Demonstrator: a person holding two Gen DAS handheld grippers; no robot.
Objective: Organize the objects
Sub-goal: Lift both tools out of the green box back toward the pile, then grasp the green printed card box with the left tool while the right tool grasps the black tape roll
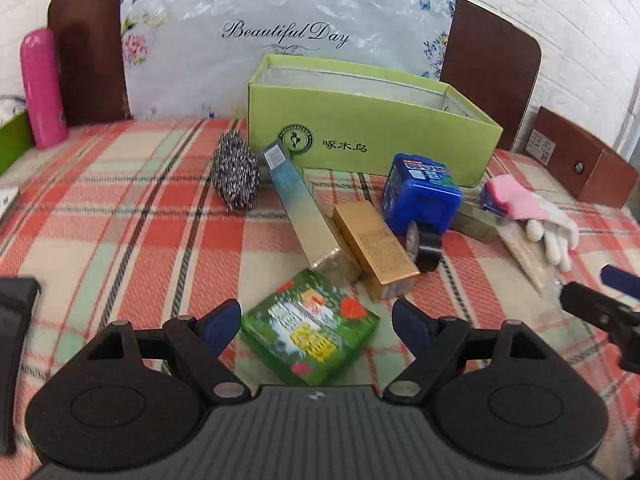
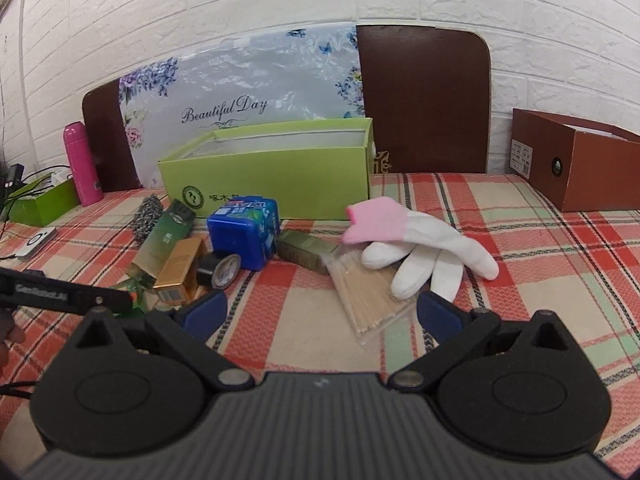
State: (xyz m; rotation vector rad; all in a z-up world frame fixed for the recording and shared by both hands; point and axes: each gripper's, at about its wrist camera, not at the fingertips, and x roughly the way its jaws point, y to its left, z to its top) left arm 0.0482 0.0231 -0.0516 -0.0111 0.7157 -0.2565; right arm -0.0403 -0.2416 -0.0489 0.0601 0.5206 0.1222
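My left gripper [image 1: 316,322] is open, its blue fingers on either side of a green flower-printed box [image 1: 310,332] lying on the plaid cloth. Beyond it lie a gold box [image 1: 376,246], a long teal-and-gold box [image 1: 300,208], a steel scourer [image 1: 235,172], a blue plastic box [image 1: 420,192] and a black tape roll [image 1: 424,248]. An open green cardboard box [image 1: 368,120] stands behind them. My right gripper [image 2: 320,314] is open just short of a clear pack of wooden sticks [image 2: 370,292]. A pink-and-white glove [image 2: 412,248] lies partly over that pack, beside an olive box [image 2: 306,250].
A pink bottle [image 2: 82,164] and a small green box [image 2: 42,200] stand at the far left. A brown shoebox [image 2: 580,160] sits at the right edge. A floral bag [image 1: 280,40] leans on the brown headboard [image 2: 424,100]. Plaid cloth lies bare to the right of the glove.
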